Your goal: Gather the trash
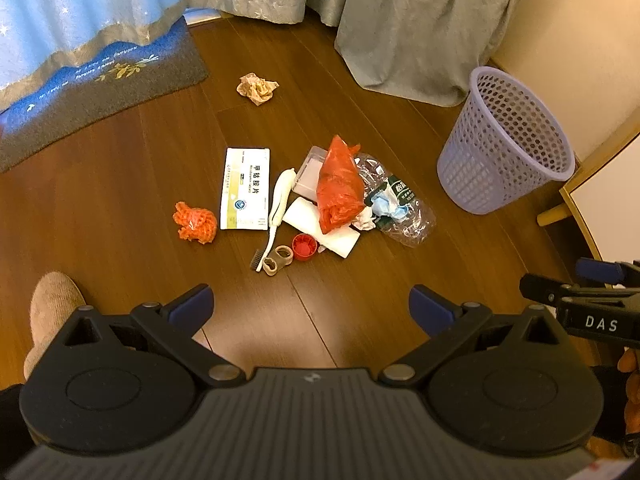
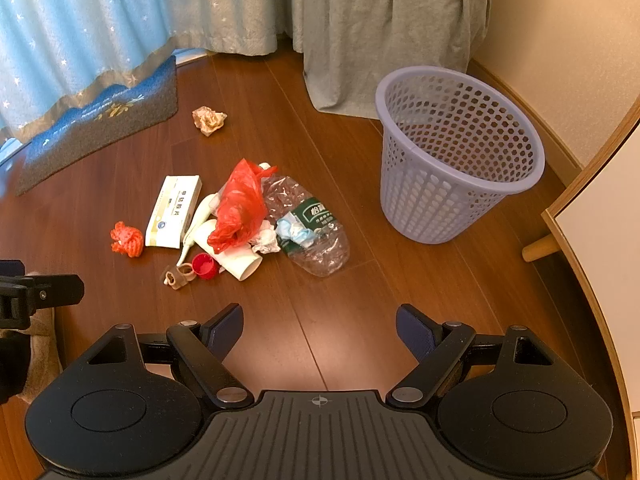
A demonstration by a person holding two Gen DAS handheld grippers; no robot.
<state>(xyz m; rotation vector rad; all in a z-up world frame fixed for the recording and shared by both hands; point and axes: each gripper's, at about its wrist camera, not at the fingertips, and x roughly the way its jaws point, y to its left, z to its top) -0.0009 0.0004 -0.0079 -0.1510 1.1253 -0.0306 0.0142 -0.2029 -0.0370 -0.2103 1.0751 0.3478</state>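
Left gripper (image 1: 311, 309) and right gripper (image 2: 319, 330) — both with fingers spread wide, empty, held side by side, angled downward.

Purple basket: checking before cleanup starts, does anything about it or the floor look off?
The purple basket stands upright and looks empty, while the trash lies loose on the floor beside it: a crushed bottle, a red bag, and one crumpled paper apart.

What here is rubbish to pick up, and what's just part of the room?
For the job: red plastic bag, crushed bottle, medicine box, crumpled paper, orange netting, red cap, purple basket.

Just there: doormat, curtains, slipper.
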